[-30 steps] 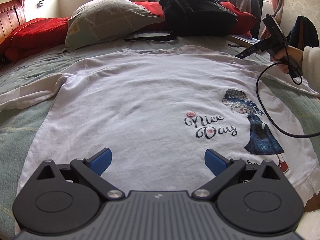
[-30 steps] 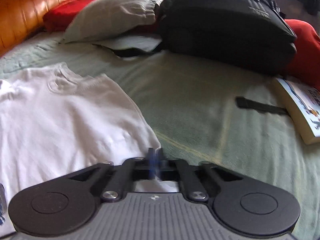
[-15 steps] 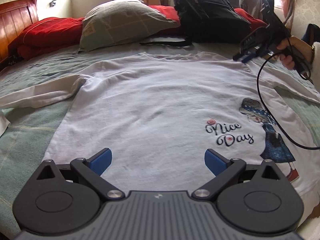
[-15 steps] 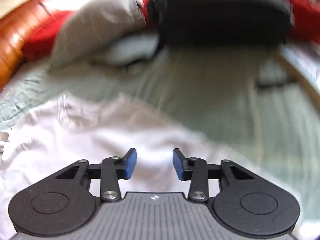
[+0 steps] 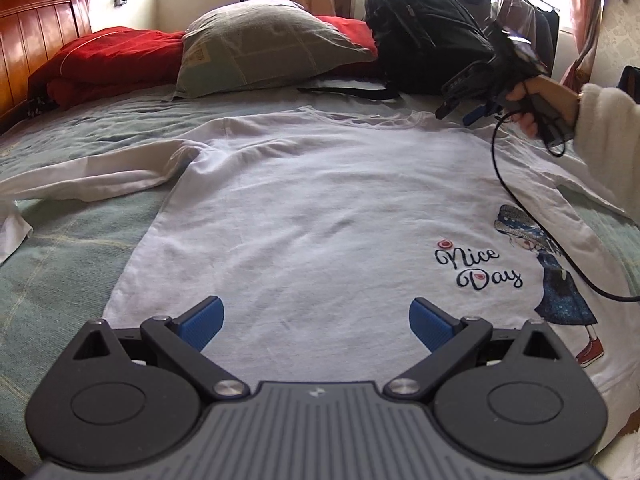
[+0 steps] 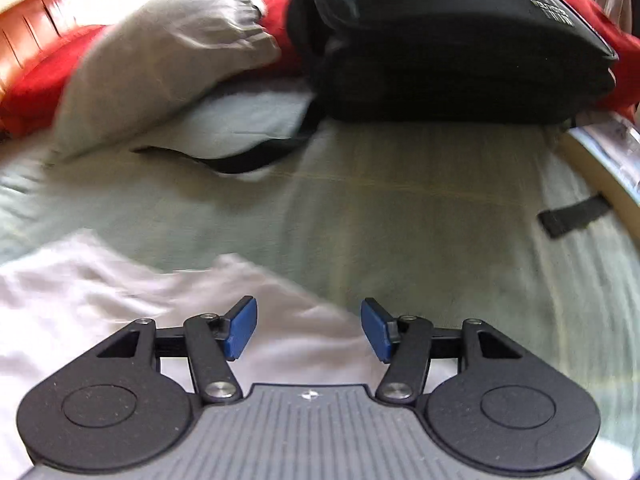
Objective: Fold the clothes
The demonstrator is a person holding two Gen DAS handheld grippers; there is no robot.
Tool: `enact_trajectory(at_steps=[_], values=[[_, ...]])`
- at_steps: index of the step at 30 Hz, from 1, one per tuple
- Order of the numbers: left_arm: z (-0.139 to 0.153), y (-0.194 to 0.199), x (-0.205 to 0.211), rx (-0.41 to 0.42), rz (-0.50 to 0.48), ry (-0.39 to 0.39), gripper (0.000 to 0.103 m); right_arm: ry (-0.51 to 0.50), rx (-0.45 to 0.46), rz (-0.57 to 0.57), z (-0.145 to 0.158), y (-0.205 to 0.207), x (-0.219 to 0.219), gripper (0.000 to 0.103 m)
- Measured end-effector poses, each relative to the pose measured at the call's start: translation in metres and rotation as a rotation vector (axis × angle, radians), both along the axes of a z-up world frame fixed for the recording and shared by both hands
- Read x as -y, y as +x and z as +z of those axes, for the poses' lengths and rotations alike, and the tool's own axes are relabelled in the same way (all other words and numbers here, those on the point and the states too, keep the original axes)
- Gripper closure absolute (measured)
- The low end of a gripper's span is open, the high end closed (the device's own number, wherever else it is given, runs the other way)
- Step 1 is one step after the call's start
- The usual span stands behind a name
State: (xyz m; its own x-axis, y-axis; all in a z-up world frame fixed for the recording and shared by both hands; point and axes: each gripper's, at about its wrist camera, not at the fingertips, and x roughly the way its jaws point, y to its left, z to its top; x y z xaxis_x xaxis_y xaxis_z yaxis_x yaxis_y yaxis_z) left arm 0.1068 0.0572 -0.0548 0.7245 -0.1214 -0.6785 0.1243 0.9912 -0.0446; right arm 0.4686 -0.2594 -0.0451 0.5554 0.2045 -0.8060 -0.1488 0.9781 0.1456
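One white shirt (image 5: 320, 220) lies flat; left gripper (image 5: 316, 322) and right gripper (image 6: 308, 330) both agape, seemingly empty.

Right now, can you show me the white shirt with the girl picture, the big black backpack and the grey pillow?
white long-sleeved shirt with a girl print (image 5: 320, 216): left wrist view, middle of its front.
big black fabric backpack (image 6: 452, 40): right wrist view, its side panel.
grey fabric pillow (image 5: 264, 48): left wrist view, middle of its face.

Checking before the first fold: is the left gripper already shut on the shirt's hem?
No, the left gripper stands wide open above the white shirt.
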Motion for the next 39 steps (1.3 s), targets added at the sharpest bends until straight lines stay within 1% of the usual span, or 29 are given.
enact_trajectory(at_steps=[1, 2, 3, 5, 6, 7, 9, 11, 12, 13, 15, 19, 22, 26, 28, 29, 31, 33, 34, 35, 36, 38, 39], values=[[-0.001, 0.001, -0.002, -0.001, 0.004, -0.002, 0.004, 0.024, -0.021, 0.019, 0.003, -0.006, -0.004, 0.032], [-0.002, 0.002, -0.003, -0.002, 0.008, -0.004, 0.004, 0.046, -0.043, 0.037, 0.006, -0.011, -0.008, 0.032], [-0.003, 0.003, -0.005, -0.004, 0.011, -0.006, 0.004, 0.04, -0.062, 0.055, 0.003, -0.014, -0.017, 0.032], [-0.005, 0.003, -0.007, -0.008, 0.019, -0.011, 0.004, -0.004, -0.072, 0.085, -0.007, -0.014, -0.036, 0.032], [-0.005, 0.003, -0.007, -0.011, 0.021, -0.012, 0.004, -0.037, -0.068, 0.075, -0.015, -0.009, -0.043, 0.032], [-0.006, 0.002, -0.008, -0.013, 0.022, -0.013, 0.004, -0.056, -0.052, 0.066, -0.022, -0.002, -0.049, 0.025], [-0.007, 0.001, -0.009, -0.017, 0.026, -0.016, 0.004, -0.081, 0.026, 0.062, -0.031, 0.014, -0.059, 0.015], [-0.006, 0.0, -0.01, -0.017, 0.025, -0.024, 0.004, -0.07, 0.075, 0.041, -0.037, 0.03, -0.061, 0.006], [-0.006, 0.0, -0.009, -0.017, 0.024, -0.023, 0.004, -0.053, 0.098, 0.031, -0.038, 0.034, -0.06, 0.007], [-0.004, -0.001, -0.009, -0.015, 0.022, -0.019, 0.004, -0.053, 0.11, 0.03, -0.038, 0.037, -0.06, 0.009], [-0.002, -0.003, -0.008, -0.009, 0.02, -0.011, 0.004, -0.021, 0.107, 0.037, -0.029, 0.029, -0.051, 0.014], [0.002, -0.004, -0.002, 0.0, 0.017, 0.0, 0.004, 0.101, 0.139, 0.053, 0.004, -0.004, -0.016, 0.013], [0.003, -0.004, 0.004, 0.005, 0.011, 0.009, 0.004, 0.124, 0.131, 0.096, 0.02, -0.015, -0.012, 0.013], [0.007, -0.008, 0.011, 0.018, -0.001, 0.012, 0.004, 0.092, 0.095, 0.163, 0.025, -0.01, -0.042, 0.013], [0.008, -0.01, 0.012, 0.02, -0.004, 0.02, 0.004, 0.063, 0.059, 0.168, 0.019, -0.001, -0.063, 0.013], [0.008, -0.01, 0.011, 0.019, -0.003, 0.023, 0.004, 0.032, 0.027, 0.164, 0.013, 0.004, -0.074, 0.013], [0.006, -0.009, 0.007, 0.015, 0.005, 0.023, 0.004, -0.071, 0.004, 0.123, 0.001, 0.013, -0.095, 0.013], [0.003, -0.007, 0.002, 0.009, 0.013, 0.017, 0.004, -0.152, -0.065, 0.1, -0.018, 0.027, -0.111, 0.012], [0.002, -0.006, 0.0, 0.007, 0.017, 0.014, 0.004, -0.166, -0.058, 0.082, -0.022, 0.03, -0.114, 0.006], [0.0, -0.004, -0.003, 0.004, 0.021, 0.011, 0.004, -0.189, -0.031, 0.071, -0.023, 0.035, -0.117, 0.004], [-0.001, -0.003, -0.005, 0.001, 0.025, 0.007, 0.004, -0.209, -0.005, 0.06, -0.025, 0.039, -0.12, 0.0], [-0.004, -0.001, -0.01, -0.004, 0.034, 0.001, 0.004, -0.174, 0.018, 0.016, -0.028, 0.049, -0.118, 0.0], [-0.005, 0.0, -0.012, -0.006, 0.036, -0.003, 0.004, -0.178, 0.061, 0.013, -0.027, 0.051, -0.118, 0.0]])
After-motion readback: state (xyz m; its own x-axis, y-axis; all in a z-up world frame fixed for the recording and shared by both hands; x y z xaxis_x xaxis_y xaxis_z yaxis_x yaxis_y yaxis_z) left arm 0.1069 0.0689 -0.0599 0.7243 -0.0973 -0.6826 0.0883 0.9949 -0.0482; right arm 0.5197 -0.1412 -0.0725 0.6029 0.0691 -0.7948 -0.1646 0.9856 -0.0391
